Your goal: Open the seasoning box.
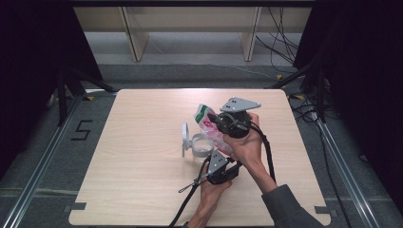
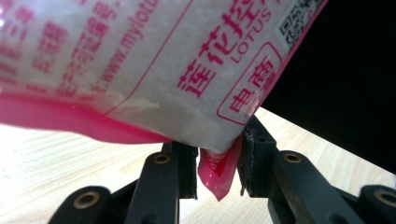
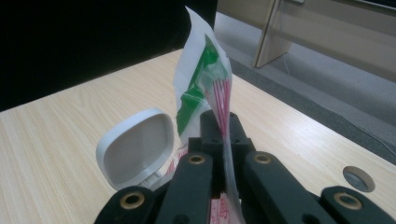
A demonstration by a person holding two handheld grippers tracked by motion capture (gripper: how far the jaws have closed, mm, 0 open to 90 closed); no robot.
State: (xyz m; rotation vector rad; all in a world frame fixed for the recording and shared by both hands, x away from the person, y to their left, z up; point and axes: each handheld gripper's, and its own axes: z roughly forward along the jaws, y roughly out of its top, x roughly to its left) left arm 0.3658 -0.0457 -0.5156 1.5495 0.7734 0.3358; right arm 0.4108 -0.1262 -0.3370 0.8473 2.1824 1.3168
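A white and pink plastic bag [image 1: 207, 124] with green at its top hangs tilted over the middle of the table, held by both grippers. My right gripper [image 1: 216, 121], the upper one, is shut on the bag's thin film [image 3: 219, 93], which runs up between its closed jaws. My left gripper [image 1: 221, 156] comes from below. In the left gripper view its jaws pinch the bag's pink bottom corner [image 2: 219, 179], and the printed side [image 2: 154, 70] spreads above. Just left of the bag, a clear jar [image 1: 202, 146] stands with its white hinged lid [image 1: 185, 137] open.
The jar's open lid [image 3: 135, 147] stands close to the right gripper's jaws. The wooden table [image 1: 142, 156] has bare room to the left and at the back. A round hole [image 3: 357, 178] is set into the tabletop. Black cables trail from both grippers toward the front edge.
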